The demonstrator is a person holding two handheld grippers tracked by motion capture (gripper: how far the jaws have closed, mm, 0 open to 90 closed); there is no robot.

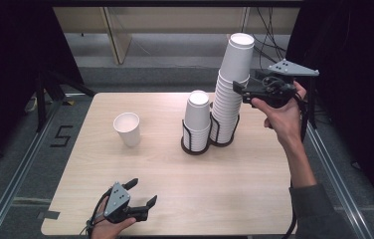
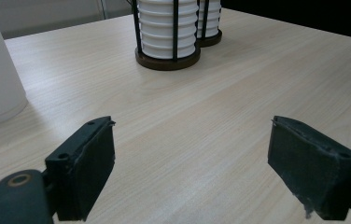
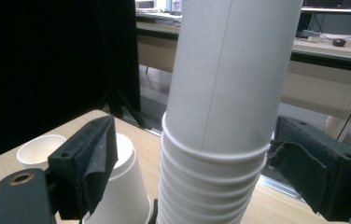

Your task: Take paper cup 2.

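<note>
A light wood table [image 1: 175,199] takes up most of the scene, with a lone white cup [image 1: 127,128] standing open end up toward the left. Just beside the tall stack sits a shorter stack [image 1: 197,119] in a dark wire holder [image 1: 195,147]. Behind the table there's grey floor, a pale wood shelf [image 1: 120,30] and some black cables [image 1: 269,30].
</note>
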